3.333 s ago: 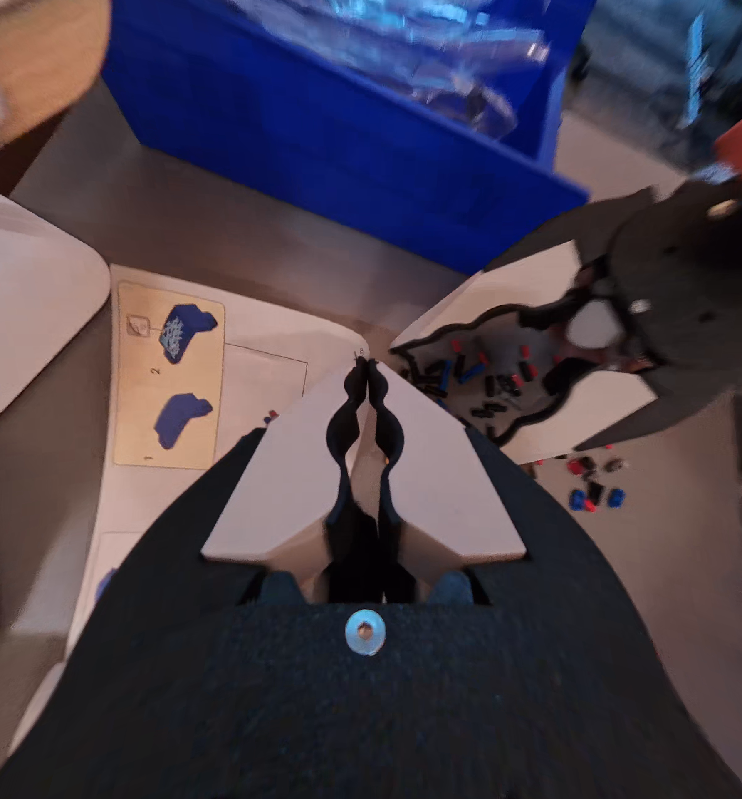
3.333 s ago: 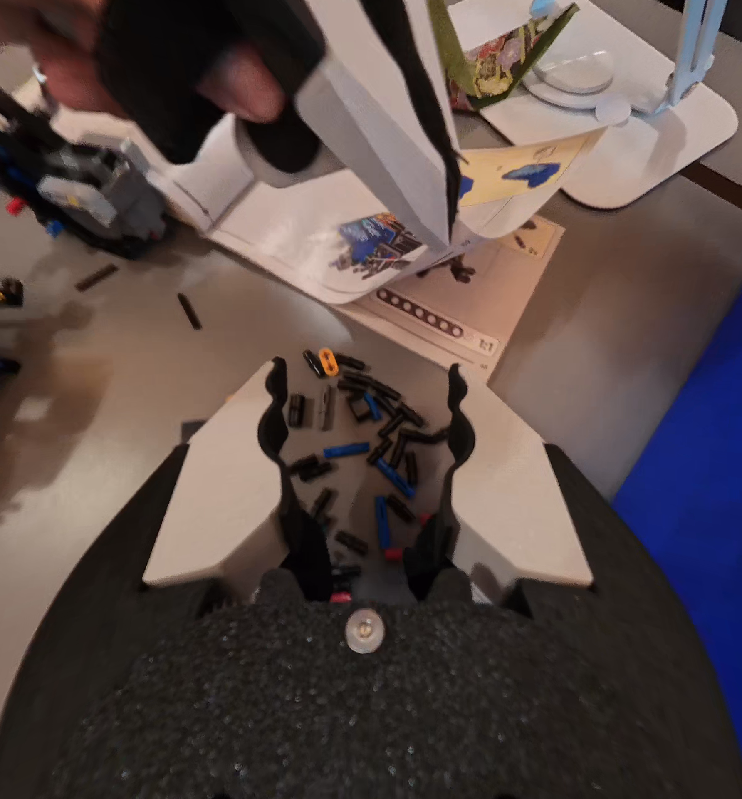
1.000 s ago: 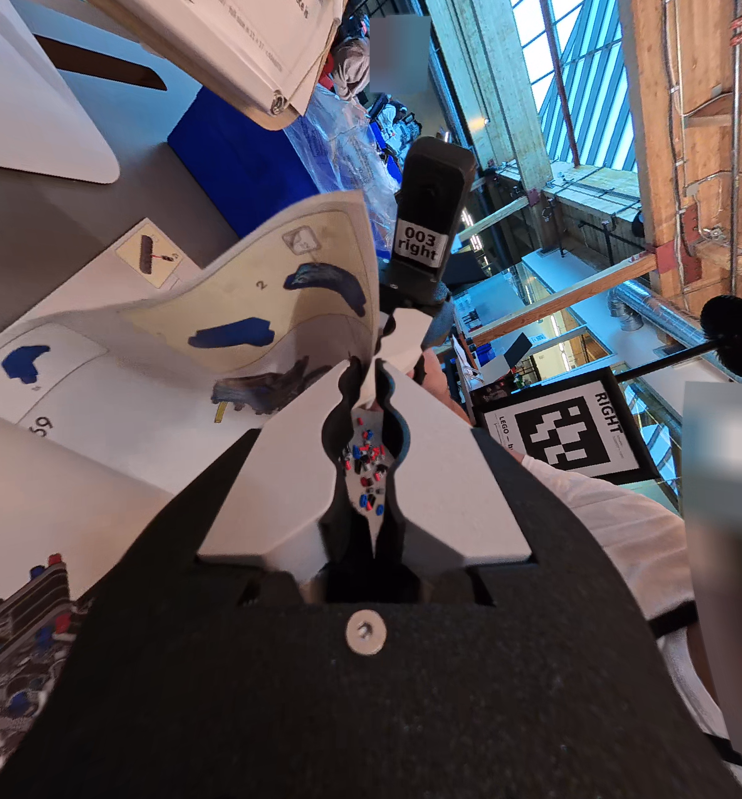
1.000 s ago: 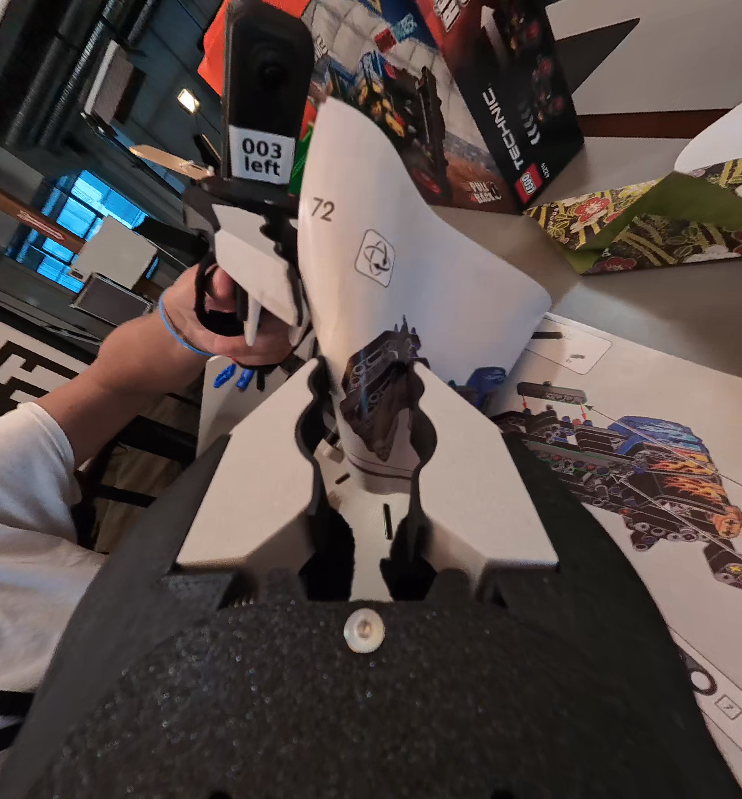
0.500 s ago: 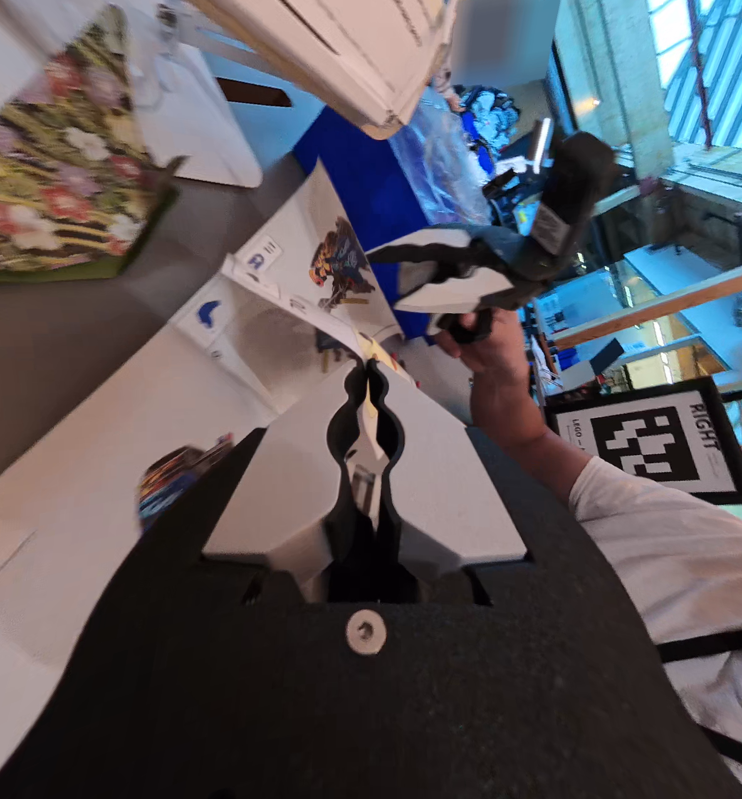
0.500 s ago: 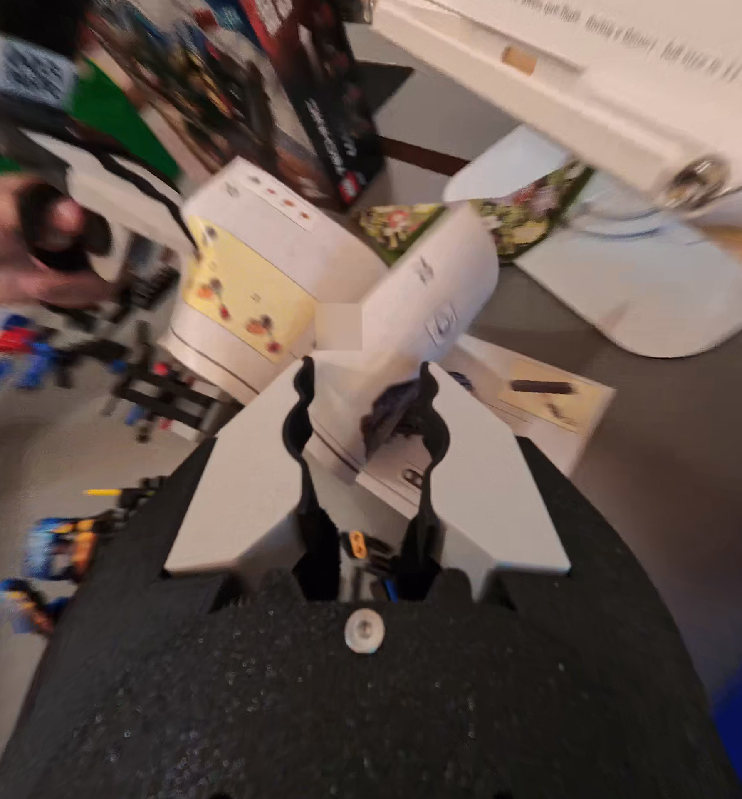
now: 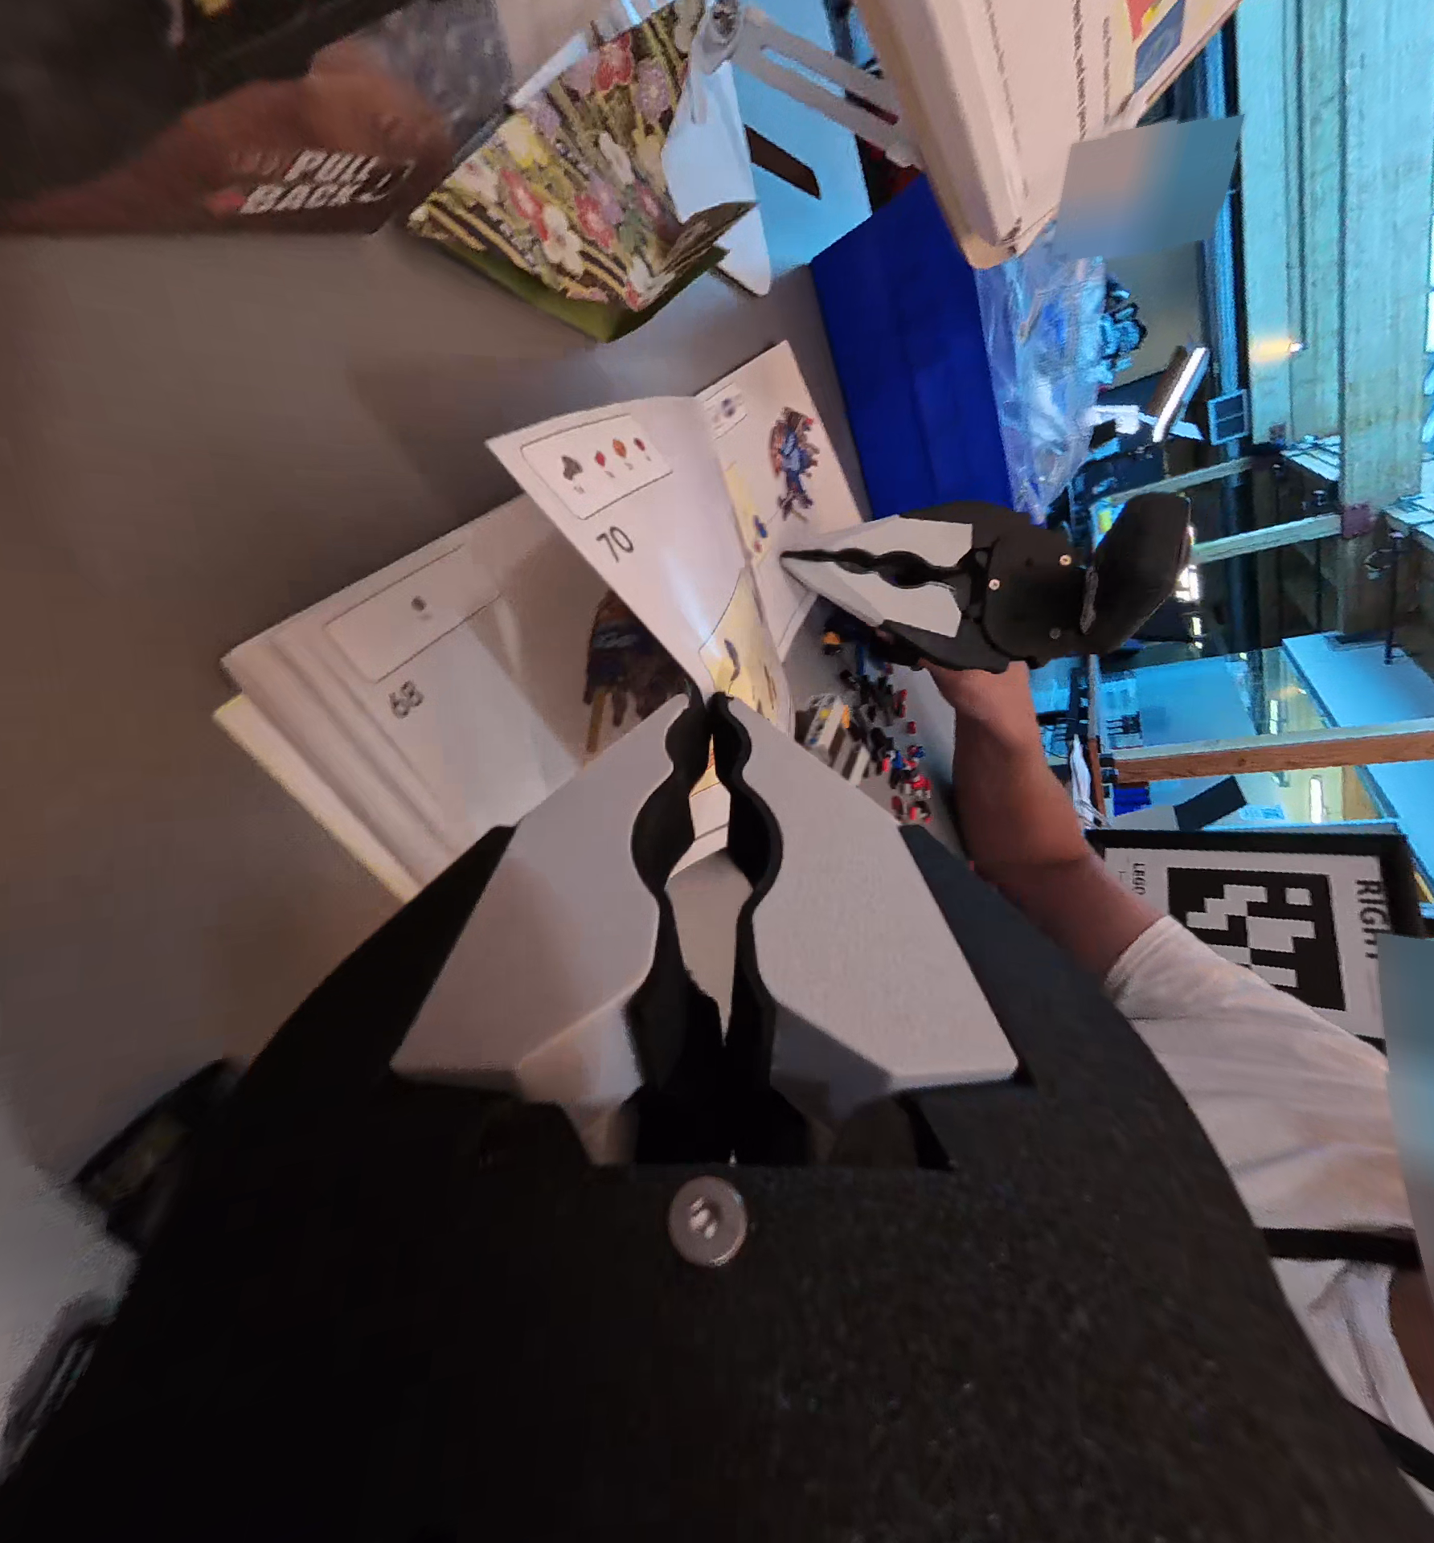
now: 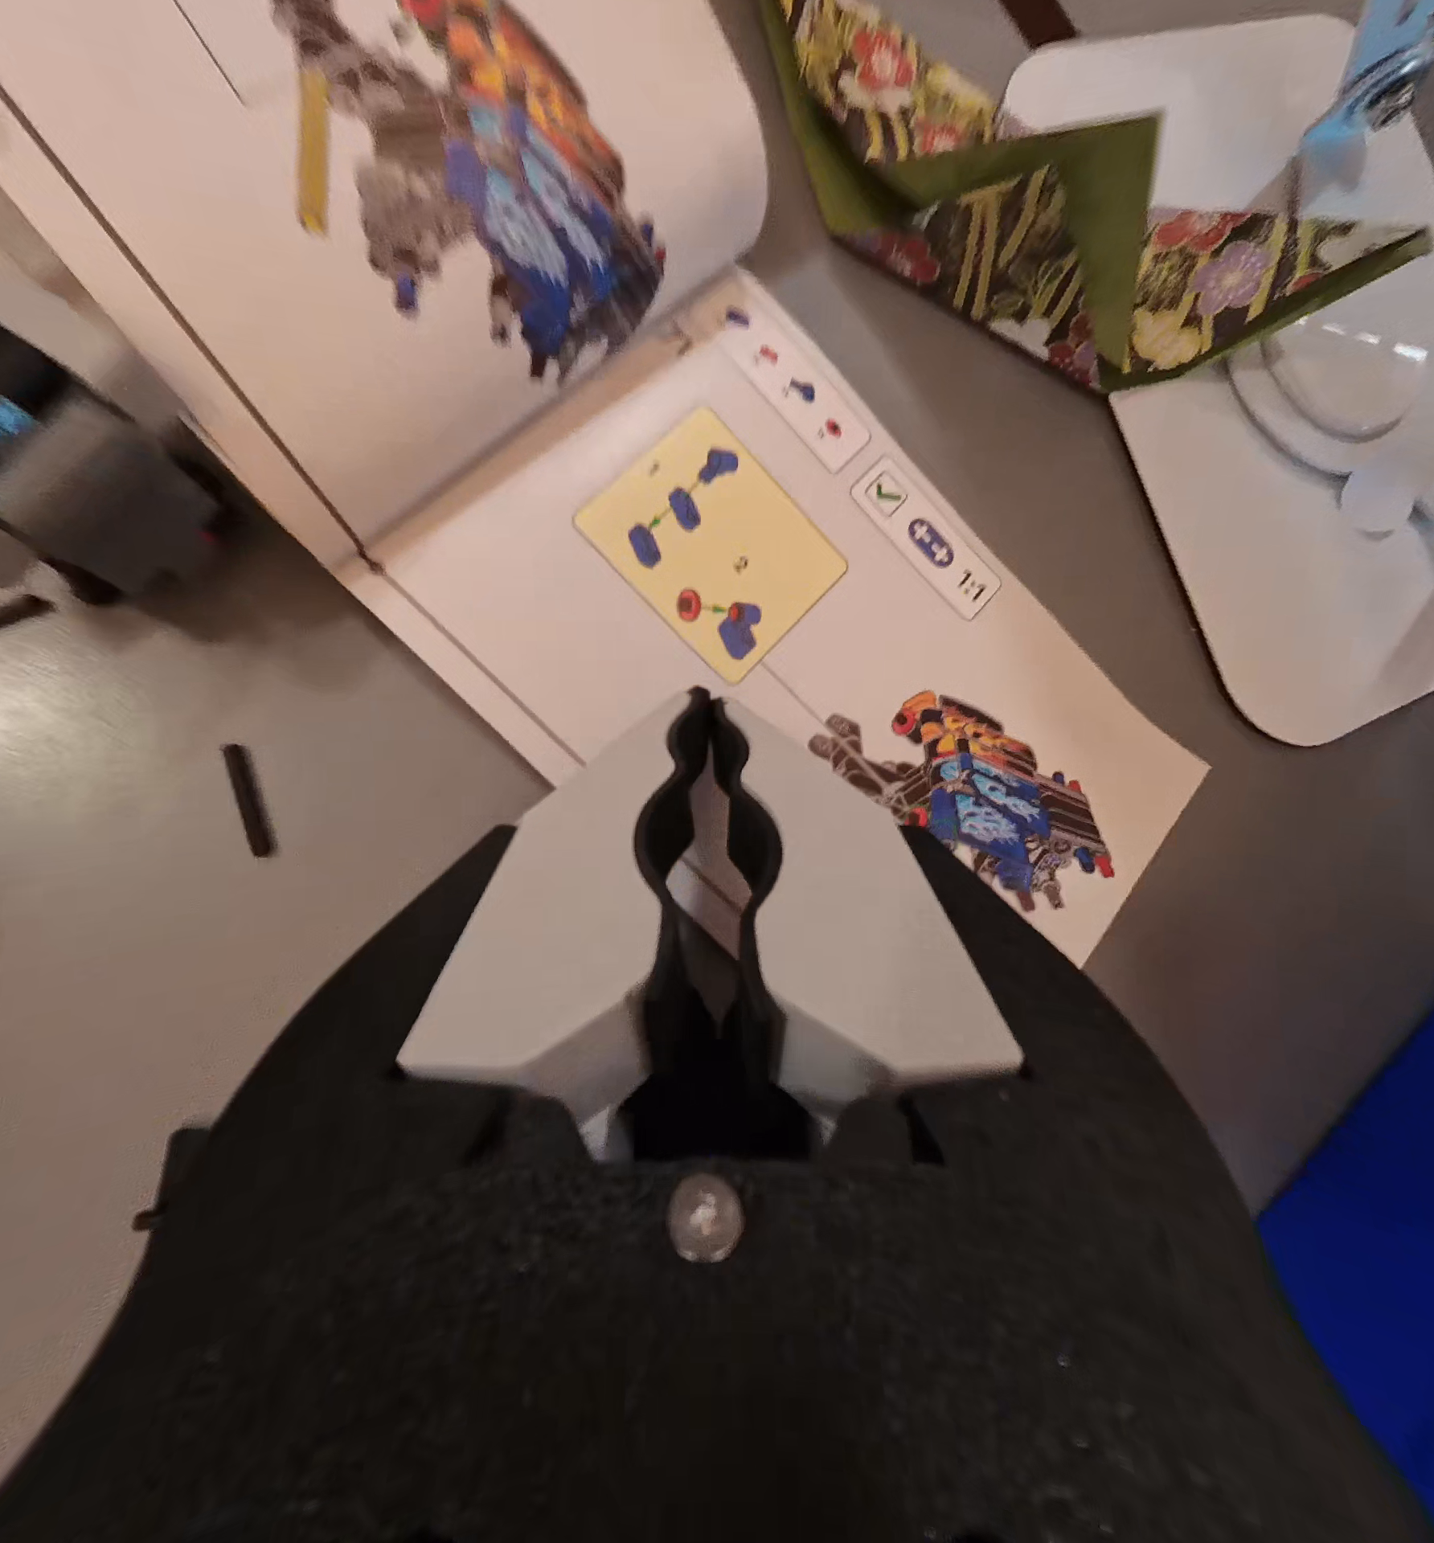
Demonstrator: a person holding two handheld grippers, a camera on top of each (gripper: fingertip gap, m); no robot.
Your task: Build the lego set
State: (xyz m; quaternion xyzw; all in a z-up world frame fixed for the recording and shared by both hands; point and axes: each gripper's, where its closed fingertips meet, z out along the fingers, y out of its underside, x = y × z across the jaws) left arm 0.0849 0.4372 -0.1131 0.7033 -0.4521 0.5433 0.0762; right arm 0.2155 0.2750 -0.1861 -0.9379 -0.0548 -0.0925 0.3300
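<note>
Grey desk [image 7: 154, 434] fills the left half of the left wrist view, with windows and timber beams of a large hall at the right edge. Only this view shows that hall, the person's arm [image 7: 1006, 793] and white sleeve, and a small heap of loose lego pieces [image 7: 881, 735] just right of centre. The instruction booklet [image 7: 446, 668] lies open mid-frame. The left tool [image 7: 711, 705] has its tips pinched on the lower edge of a raised page [image 7: 663, 518], so it is closed on paper. Farther off, the right tool [image 7: 789, 558] touches the same page's far side with its tips together.

From the right wrist view the booklet [image 8: 530, 584] appears from above, one page curling up at the upper left of the frame. The right tool [image 8: 704, 700] sits over the flat page, tips together, nothing visibly gripped. One black lego pin [image 8: 248, 800] lies alone on the desk at the left. A floral-patterned folded box [image 8: 1031, 209] stands at the upper right, a blue bin [image 8: 1407, 1252] at the lower right.
</note>
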